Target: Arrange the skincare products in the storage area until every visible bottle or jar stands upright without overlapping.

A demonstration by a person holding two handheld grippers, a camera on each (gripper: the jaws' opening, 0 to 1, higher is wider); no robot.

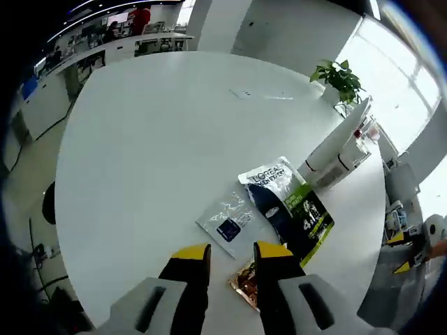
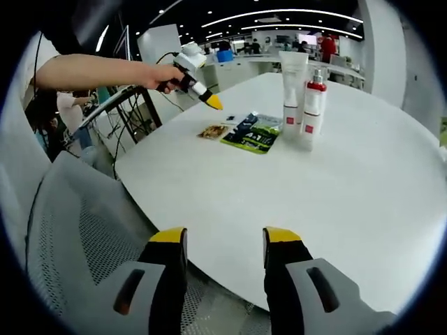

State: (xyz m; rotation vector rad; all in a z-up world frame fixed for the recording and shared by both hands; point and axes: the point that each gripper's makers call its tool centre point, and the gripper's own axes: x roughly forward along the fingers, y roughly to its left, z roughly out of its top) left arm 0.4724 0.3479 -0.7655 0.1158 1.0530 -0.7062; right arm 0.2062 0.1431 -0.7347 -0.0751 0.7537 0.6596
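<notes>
In the left gripper view the left gripper (image 1: 232, 257) hangs above the white round table (image 1: 154, 139) with its yellow-tipped jaws apart and nothing between them. Just ahead of the jaws, at about one o'clock, three flat packets lie on the table: a large dark and green sachet (image 1: 290, 204), a small white sachet (image 1: 228, 220) at its left, touching or slightly under it, and a small copper-coloured sachet (image 1: 246, 280) close to the right jaw. I think the gripper is held here, over the packets, in order to pick one of them.

Further away, at about two o'clock, a white tube (image 1: 335, 143) and a white bottle with red cap (image 1: 351, 150) are together near the table edge. In this view they look tilted, but the right gripper view shows both upright, side by side. A green plant (image 1: 339, 78) is behind them.

The right gripper (image 2: 223, 241) is low at the near table edge, above a grey mesh chair (image 2: 77, 230), jaws open and empty, well apart from the products, which are at twelve o'clock. It seems to wait. The sachets lie flat, so the task is not finished.
</notes>
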